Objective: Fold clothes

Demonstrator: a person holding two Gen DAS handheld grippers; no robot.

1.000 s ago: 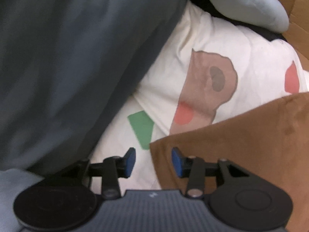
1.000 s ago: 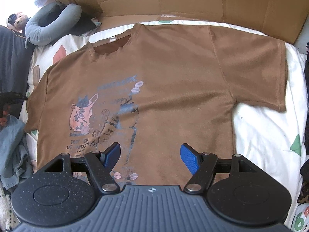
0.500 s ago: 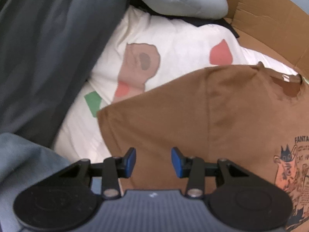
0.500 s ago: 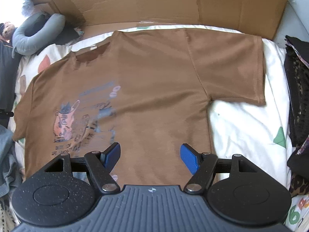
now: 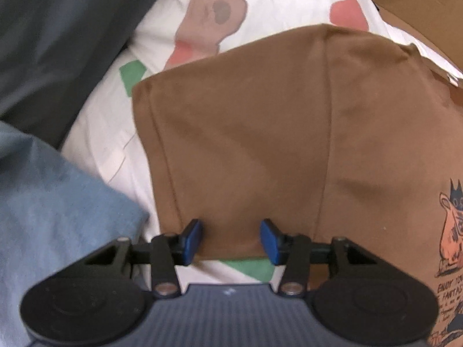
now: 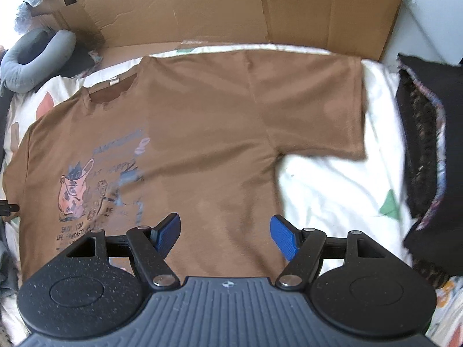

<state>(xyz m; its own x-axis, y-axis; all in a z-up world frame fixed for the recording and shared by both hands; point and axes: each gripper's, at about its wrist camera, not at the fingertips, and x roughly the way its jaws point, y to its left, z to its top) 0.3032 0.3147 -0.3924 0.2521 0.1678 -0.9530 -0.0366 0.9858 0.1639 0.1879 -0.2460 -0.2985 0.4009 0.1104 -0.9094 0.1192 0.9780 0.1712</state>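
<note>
A brown T-shirt [image 6: 208, 133] with a printed cartoon on its chest lies spread flat, front up, on a white patterned sheet [image 6: 332, 185]. My right gripper [image 6: 225, 235] hovers over the shirt's lower body near its right side, jaws wide open and empty. In the left wrist view the shirt's left sleeve [image 5: 246, 144] fills the middle. My left gripper [image 5: 231, 240] hangs just above the sleeve's lower edge, jaws opening. The cloth shows between the blue pads [image 5: 192, 238] but they do not press on it.
Flattened cardboard [image 6: 231, 8] stands along the far side. A grey neck pillow [image 6: 37, 57] lies at the back left. A dark pile of clothes [image 6: 431, 156] sits at the right. A blue-grey garment [image 5: 52, 202] and dark grey fabric [image 5: 58, 29] lie left of the sleeve.
The left gripper has travelled from the bare sheet onto the brown sleeve and its jaws stand a little wider. The right gripper has drifted toward the shirt's right side, still open.
</note>
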